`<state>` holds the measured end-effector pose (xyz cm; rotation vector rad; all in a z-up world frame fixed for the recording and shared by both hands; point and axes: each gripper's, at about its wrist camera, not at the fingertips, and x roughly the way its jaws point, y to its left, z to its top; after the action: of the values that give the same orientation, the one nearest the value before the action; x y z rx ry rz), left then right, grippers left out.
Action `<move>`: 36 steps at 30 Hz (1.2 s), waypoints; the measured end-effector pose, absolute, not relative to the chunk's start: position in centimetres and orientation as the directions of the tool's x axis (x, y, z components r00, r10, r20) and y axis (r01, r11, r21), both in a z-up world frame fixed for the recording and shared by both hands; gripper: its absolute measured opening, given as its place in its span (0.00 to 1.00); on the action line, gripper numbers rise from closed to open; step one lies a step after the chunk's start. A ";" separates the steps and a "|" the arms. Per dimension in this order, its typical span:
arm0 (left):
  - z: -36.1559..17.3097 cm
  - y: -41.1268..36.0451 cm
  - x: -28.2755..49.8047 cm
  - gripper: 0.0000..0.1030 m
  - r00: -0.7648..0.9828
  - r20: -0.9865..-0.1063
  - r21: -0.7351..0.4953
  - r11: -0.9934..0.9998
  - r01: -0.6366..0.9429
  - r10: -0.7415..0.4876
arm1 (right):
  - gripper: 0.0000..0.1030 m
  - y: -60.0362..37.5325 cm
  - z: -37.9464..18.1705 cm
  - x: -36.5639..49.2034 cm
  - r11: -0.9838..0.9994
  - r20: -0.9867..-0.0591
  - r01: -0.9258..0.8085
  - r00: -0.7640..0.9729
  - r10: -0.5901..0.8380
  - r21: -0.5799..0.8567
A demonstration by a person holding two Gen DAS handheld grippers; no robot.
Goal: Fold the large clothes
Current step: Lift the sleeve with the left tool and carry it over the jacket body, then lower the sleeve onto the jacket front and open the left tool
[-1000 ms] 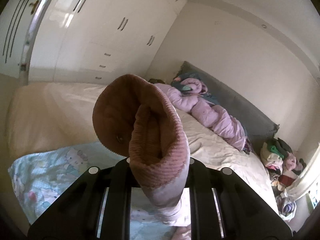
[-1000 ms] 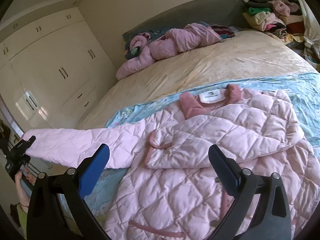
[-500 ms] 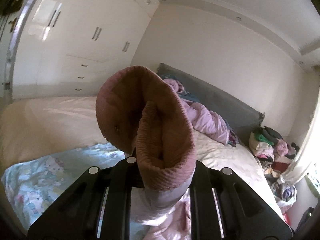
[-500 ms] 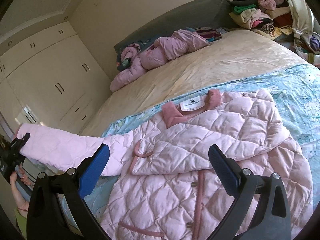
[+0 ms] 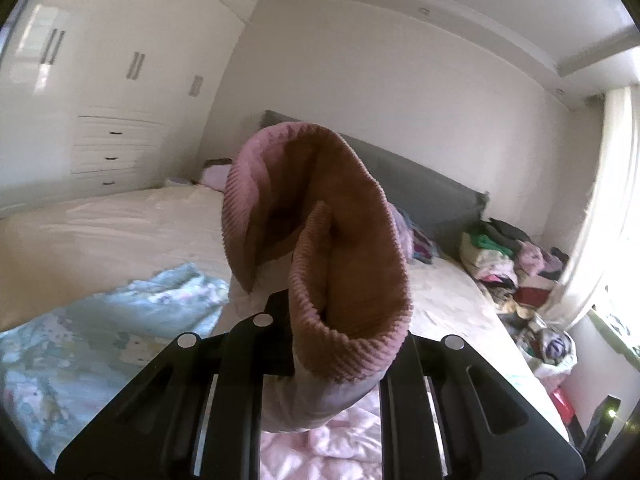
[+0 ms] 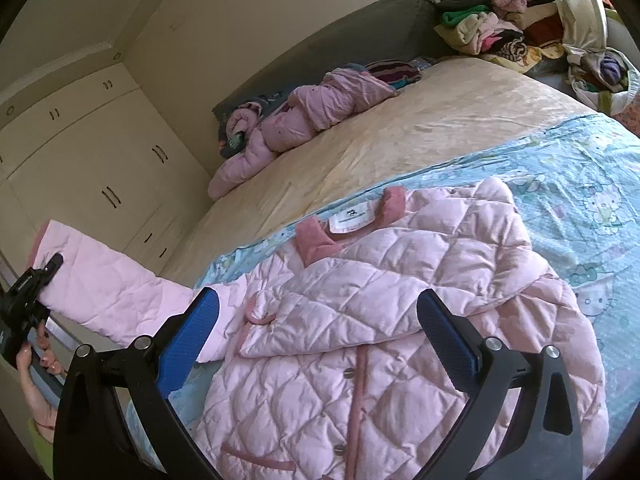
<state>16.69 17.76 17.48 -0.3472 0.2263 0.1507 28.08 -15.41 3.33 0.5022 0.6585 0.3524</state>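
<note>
A pink quilted jacket point(image 6: 400, 320) lies on a light blue printed blanket point(image 6: 580, 184) on the bed, one front panel folded over. Its left sleeve point(image 6: 104, 288) is stretched out and raised off the bed's left side. My left gripper point(image 5: 320, 344) is shut on the sleeve's ribbed dusty-pink cuff point(image 5: 320, 240), which fills the left wrist view. The left gripper also shows in the right wrist view point(image 6: 44, 276) at the sleeve end. My right gripper point(image 6: 320, 328) is open and empty, hovering over the jacket's front.
A second pink padded garment point(image 6: 300, 124) lies near the grey headboard point(image 6: 320, 52). A heap of clothes point(image 6: 500, 20) sits beyond the bed's right side. White wardrobes point(image 6: 100, 184) stand on the left. The cream bedspread point(image 6: 400, 132) lies between jacket and headboard.
My left gripper has lifted the sleeve cuff higher and swung its view to the right toward the headboard. The right gripper has drifted slightly; the jacket body stays put.
</note>
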 end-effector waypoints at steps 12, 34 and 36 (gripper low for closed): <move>15.0 9.1 20.9 0.07 0.949 -0.307 -0.253 0.968 -0.005 -0.076 | 0.96 -19.0 2.6 27.6 0.818 -0.486 -0.109 0.757 0.436 0.564; 3.5 -2.6 26.1 0.07 0.772 -0.570 -0.158 0.960 0.231 -0.280 | 0.96 -24.0 1.8 26.4 0.832 -0.506 -0.019 0.786 0.356 0.555; 2.5 -3.5 26.4 0.07 0.754 -0.591 -0.151 0.957 0.247 -0.288 | 0.96 -24.3 1.6 26.3 0.830 -0.510 -0.012 0.783 0.355 0.558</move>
<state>26.37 -3.46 2.48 -0.0648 0.6546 -0.2918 26.31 -24.30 1.60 0.5659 0.6471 0.2095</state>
